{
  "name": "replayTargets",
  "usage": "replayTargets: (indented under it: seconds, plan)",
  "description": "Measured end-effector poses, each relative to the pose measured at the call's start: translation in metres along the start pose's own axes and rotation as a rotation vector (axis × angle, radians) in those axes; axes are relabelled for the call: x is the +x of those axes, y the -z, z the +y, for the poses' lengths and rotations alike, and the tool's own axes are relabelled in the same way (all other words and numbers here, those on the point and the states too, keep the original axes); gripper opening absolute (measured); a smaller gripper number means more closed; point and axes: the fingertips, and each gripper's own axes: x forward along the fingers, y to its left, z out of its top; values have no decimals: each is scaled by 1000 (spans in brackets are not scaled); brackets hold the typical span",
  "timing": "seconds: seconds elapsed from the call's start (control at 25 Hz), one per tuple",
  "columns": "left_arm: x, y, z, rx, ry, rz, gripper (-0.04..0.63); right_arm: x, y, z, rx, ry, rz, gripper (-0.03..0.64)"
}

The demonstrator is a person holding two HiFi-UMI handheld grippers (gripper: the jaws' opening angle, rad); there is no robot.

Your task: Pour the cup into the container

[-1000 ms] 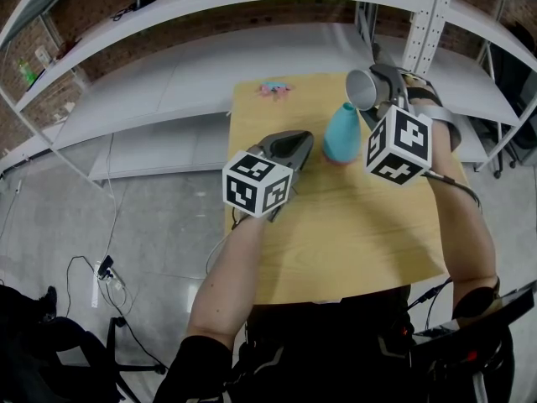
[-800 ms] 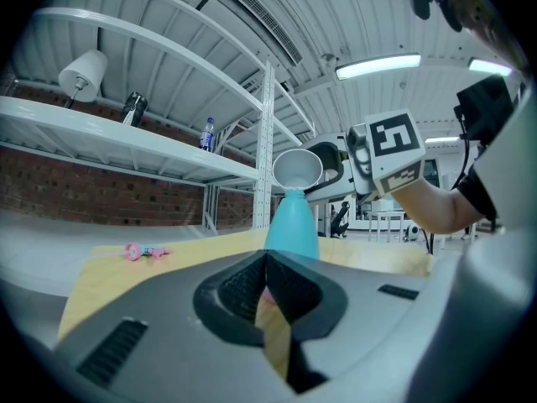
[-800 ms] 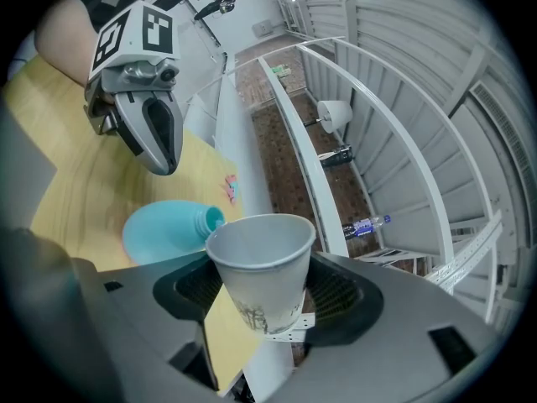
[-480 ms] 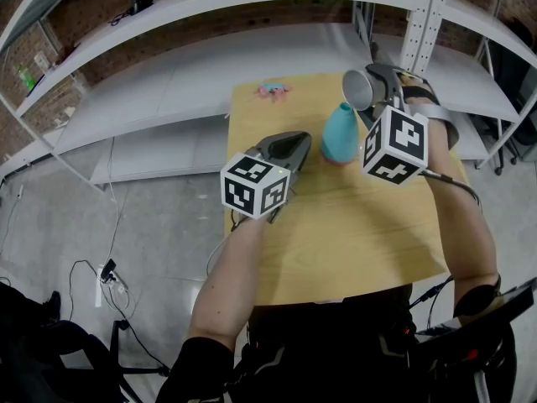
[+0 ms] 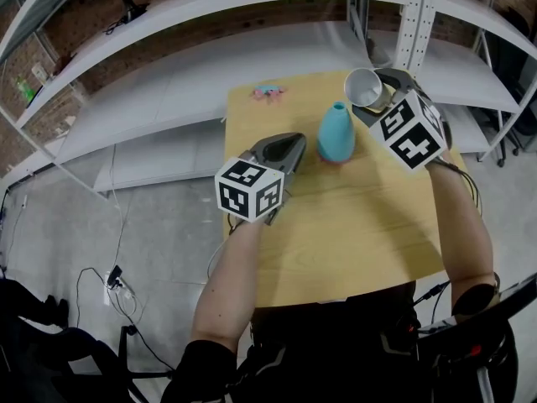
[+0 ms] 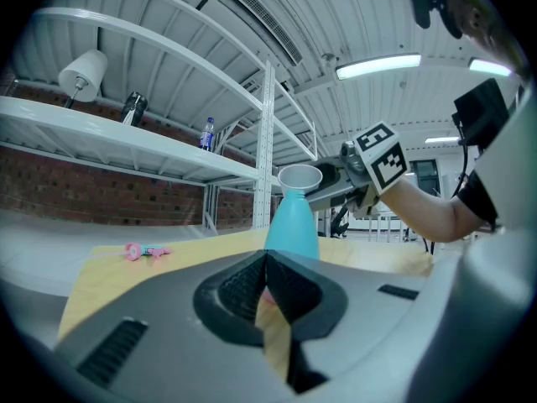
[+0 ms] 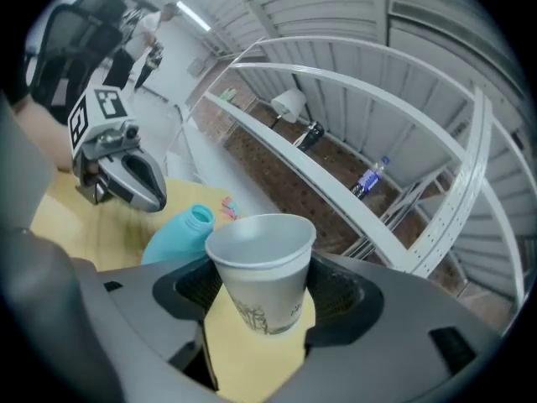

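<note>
Cup [image 7: 260,259], clamped nearly upright in our right gripper [image 7: 264,296] beside the container's [image 5: 336,134] mouth, looked empty; we judged pouring done and set-down next, our left gripper [image 6: 267,263] closed on nothing.

The head view looked steeply down from above onto the whole wooden surface [image 5: 352,225]. The left gripper view sat low behind its own fingers [image 6: 243,288], facing level across that surface. The right gripper view, tilted, looked closely past its fingers [image 7: 340,296] at the paper cup [image 7: 260,271]. All three shared the teal bottle [image 5: 337,133] [image 6: 292,221] [image 7: 172,233].
</note>
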Motion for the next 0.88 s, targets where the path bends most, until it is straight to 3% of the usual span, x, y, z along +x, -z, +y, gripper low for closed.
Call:
replayTargets:
  seconds: [0.24,0.4,0.88]
  plan:
    - [1,0,2,0,-11,2,2,4,37,-14,342,-90,-78,318]
    - [0,1,2,0,-14,1,2,5,61,-21,508,-123,-103,318]
    - [0,1,4,-1,-25,3,2,12,112,-25,688,-112,-100,318]
